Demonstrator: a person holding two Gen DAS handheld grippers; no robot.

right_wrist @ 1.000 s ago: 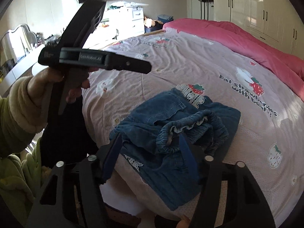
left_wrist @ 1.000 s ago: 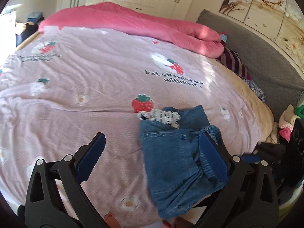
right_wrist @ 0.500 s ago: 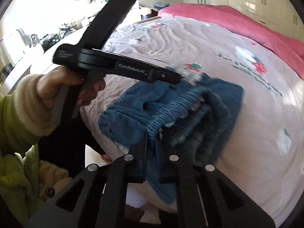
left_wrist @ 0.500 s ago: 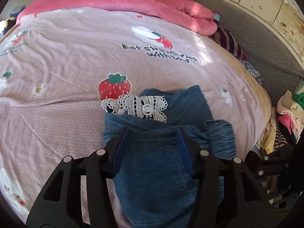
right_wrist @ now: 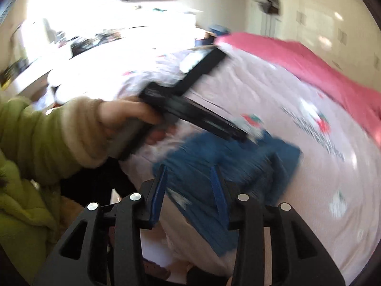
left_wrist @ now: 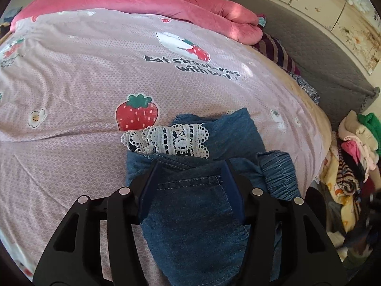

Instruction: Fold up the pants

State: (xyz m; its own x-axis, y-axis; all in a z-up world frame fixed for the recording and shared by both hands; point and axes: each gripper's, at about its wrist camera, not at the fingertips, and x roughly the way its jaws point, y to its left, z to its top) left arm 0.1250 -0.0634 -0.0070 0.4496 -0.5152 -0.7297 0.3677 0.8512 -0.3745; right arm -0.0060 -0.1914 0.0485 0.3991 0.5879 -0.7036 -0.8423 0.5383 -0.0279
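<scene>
Crumpled blue denim pants (left_wrist: 195, 238) lie near the edge of the bed, with white lace trim (left_wrist: 176, 140) at their far side and an elastic waistband (left_wrist: 278, 176) on the right. My left gripper (left_wrist: 191, 186) points down into them. Denim fills the gap between its blue pads, and its jaws are opening slightly. In the blurred right wrist view the pants (right_wrist: 238, 157) lie ahead of my right gripper (right_wrist: 189, 183). Its jaws are opening, and the pads stand apart without pressing the cloth. A hand (right_wrist: 123, 116) in a green sleeve holds the left tool over the pants.
A pink strawberry-print bedspread (left_wrist: 95, 83) covers the bed, with a rolled pink quilt (left_wrist: 142, 2) at the far side. A grey headboard (left_wrist: 321, 54) runs along the right. A pile of clothes (left_wrist: 352, 147) sits off the bed's right corner.
My left gripper dropped onto the pants and narrowed from wide open onto the denim. My right gripper pinched the waistband half a second ago, then parted and swung away.
</scene>
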